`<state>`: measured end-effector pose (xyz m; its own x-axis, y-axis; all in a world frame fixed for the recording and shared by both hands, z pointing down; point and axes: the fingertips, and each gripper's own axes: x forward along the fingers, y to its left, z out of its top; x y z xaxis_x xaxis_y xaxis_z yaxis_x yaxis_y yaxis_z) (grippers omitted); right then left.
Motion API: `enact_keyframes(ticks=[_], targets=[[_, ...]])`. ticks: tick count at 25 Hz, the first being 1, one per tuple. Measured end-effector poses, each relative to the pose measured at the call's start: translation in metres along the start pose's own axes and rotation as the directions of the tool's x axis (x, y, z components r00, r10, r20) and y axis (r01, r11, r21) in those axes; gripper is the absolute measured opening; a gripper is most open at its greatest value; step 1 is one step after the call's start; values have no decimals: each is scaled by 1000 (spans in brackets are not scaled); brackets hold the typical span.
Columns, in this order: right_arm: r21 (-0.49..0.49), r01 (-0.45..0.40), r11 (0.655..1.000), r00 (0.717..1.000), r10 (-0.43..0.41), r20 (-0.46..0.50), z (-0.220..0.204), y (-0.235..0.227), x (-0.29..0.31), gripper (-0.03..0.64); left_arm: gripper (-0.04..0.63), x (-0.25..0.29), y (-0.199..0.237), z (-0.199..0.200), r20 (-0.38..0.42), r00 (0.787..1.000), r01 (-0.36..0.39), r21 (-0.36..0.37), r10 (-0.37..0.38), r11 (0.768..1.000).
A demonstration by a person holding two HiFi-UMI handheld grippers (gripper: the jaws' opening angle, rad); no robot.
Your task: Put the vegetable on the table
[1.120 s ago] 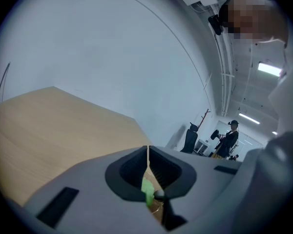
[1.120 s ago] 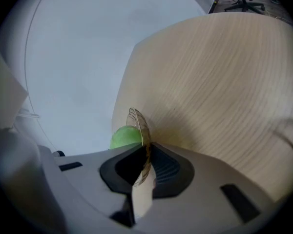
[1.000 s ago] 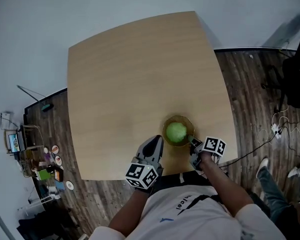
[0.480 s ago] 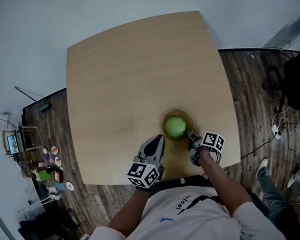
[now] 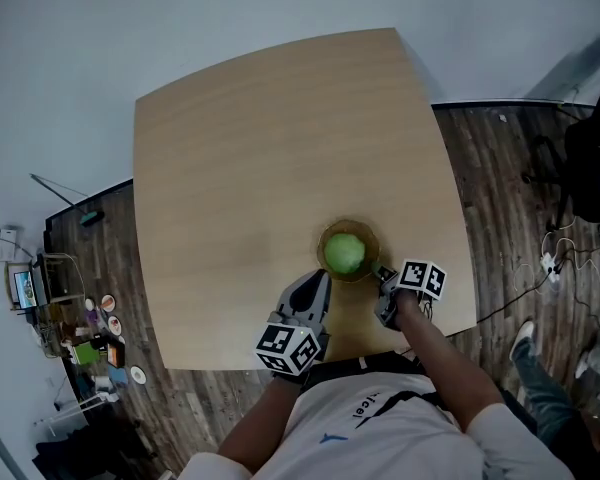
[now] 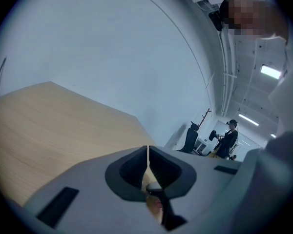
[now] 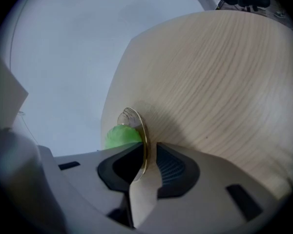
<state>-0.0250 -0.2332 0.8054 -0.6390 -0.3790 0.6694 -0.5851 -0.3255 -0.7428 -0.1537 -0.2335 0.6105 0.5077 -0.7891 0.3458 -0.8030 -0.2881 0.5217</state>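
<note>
A round green vegetable (image 5: 345, 253) lies in a clear glass bowl (image 5: 326, 238) with a gold rim, near the front right of the wooden table (image 5: 260, 148). My right gripper (image 5: 381, 274) is shut on the bowl's near rim. In the right gripper view the rim (image 7: 138, 125) runs between the jaws of the right gripper (image 7: 145, 152), and the vegetable (image 7: 119, 135) shows to its left. My left gripper (image 5: 316, 281) rests just left of the bowl, apart from it. In its own view the left gripper (image 6: 147, 152) is shut with nothing in it.
The table's front edge (image 5: 230, 353) runs just behind both grippers. Small clutter (image 5: 100, 338) lies on the floor at the left. At the right are a black chair (image 5: 590, 168), cables (image 5: 555, 258) and a person's shoe (image 5: 523, 336). A person (image 6: 229, 135) stands far off.
The right gripper and the bowl with the vegetable have shifted a little left and farther from the table's front edge. The left gripper has stayed nearly in place.
</note>
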Motion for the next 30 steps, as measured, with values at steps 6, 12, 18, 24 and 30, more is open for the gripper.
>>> enact_keyframes(ticks=[6, 12, 18, 24, 30], targets=[[-103, 2, 995, 1000, -1, 4, 5, 4, -27, 57, 25, 0, -18, -9, -6, 1000, -17, -8, 17, 1000], [-277, -73, 958, 997, 78, 6, 0, 42, -63, 34, 25, -11, -46, -18, 3, 1000, -27, -21, 27, 999], [-502, -135, 854, 985, 171, 25, -5, 90, -104, 26, 25, -24, -69, -24, 4, 999, -53, -42, 53, 998], [-678, -170, 715, 968, 251, 22, -19, 130, -144, 23, 25, -38, -97, -16, 44, 998, -51, -25, 52, 998], [-793, -189, 579, 941, 338, 22, -32, 170, -184, 20, 24, -55, -125, 4, 89, 995, -55, 19, 53, 998]])
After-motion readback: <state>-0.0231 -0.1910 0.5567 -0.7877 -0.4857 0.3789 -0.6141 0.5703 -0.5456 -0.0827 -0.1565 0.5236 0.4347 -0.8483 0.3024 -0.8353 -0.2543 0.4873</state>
